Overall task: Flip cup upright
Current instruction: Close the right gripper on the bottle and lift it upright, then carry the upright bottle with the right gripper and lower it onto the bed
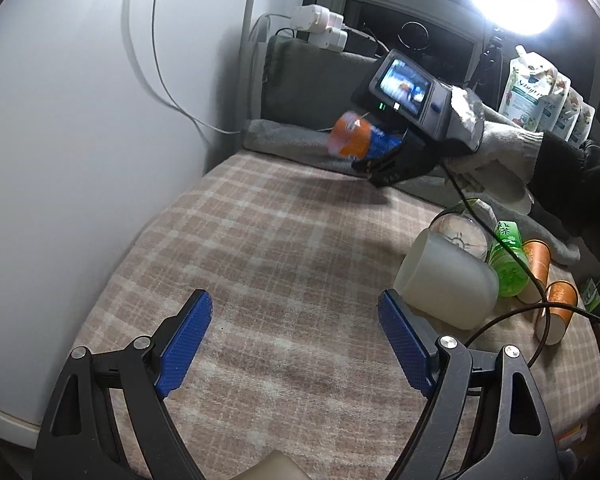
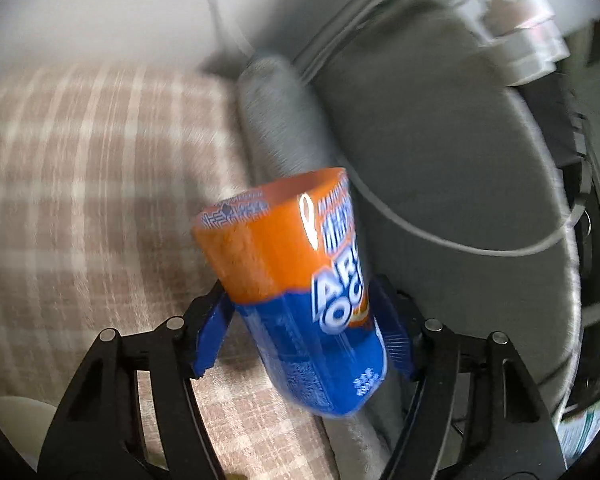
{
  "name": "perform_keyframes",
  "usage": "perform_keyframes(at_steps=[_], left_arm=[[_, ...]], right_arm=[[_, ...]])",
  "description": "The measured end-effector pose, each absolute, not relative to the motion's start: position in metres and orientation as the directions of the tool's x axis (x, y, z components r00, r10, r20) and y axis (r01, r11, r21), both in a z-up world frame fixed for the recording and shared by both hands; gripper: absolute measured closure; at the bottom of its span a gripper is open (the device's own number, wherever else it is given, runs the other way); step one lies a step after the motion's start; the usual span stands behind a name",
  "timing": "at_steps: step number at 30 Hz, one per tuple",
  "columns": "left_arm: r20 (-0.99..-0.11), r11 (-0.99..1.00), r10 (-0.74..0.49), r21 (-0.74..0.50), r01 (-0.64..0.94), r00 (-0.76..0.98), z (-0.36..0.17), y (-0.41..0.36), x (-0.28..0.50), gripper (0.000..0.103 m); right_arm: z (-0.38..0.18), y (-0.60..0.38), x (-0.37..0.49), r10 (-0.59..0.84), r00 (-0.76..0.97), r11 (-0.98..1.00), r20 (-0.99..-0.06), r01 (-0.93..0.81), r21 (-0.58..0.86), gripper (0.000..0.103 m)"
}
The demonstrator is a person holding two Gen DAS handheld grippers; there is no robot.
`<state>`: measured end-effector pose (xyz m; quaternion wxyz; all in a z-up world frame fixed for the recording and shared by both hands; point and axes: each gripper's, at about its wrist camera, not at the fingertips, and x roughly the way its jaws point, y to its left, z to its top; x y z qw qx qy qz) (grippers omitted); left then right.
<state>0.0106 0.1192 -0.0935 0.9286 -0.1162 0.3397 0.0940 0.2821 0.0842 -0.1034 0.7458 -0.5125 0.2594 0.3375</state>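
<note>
Right gripper [image 2: 304,340] pinching the orange-and-blue cup [image 2: 296,292] by its blue lower half, one blue pad [image 2: 210,340] on the left side and the other on the right, both touching the wall of the cup. Held low on the body probably so that the orange open end stays free for the turn. Carried in the air above the far part of the plaid blanket [image 1: 260,248], near the rolled grey towel [image 1: 284,140], with the orange end pointing up and a little away from the gripper, slightly tilted. Blurred picture, so exact angle hard to judge. Looks like the flip itself is under way, the cup not yet put down.

Left gripper [image 1: 296,340] spread wide, holding nothing, hovering over the near part of the blanket, well apart from the cup. On the right, a translucent tumbler [image 1: 448,280] lying on its side beside a green bottle [image 1: 508,260] and two orange paper cups [image 1: 556,308], not touched.
</note>
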Motion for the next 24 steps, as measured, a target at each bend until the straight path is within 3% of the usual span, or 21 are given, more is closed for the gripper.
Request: perform_keyframes(at_steps=[8, 14, 24], left_arm=[[-0.614, 0.958, 0.087, -0.165, -0.235, 0.784, -0.081, 0.114, 0.001, 0.018], [-0.638, 0.963, -0.02, -0.22, -0.157, 0.77, -0.082, 0.102, 0.001, 0.018], [-0.671, 0.943, -0.172, -0.325, -0.078, 0.721, -0.093, 0.083, -0.001, 0.018]], right_arm=[[-0.023, 0.037, 0.258, 0.346, 0.655, 0.452, -0.672, -0.744, -0.492, 0.036], [0.012, -0.036, 0.21, 0.423, 0.627, 0.59, -0.654, -0.739, -0.326, 0.036], [-0.028, -0.156, 0.134, 0.554, 0.439, 0.758, -0.707, -0.617, 0.211, 0.035]])
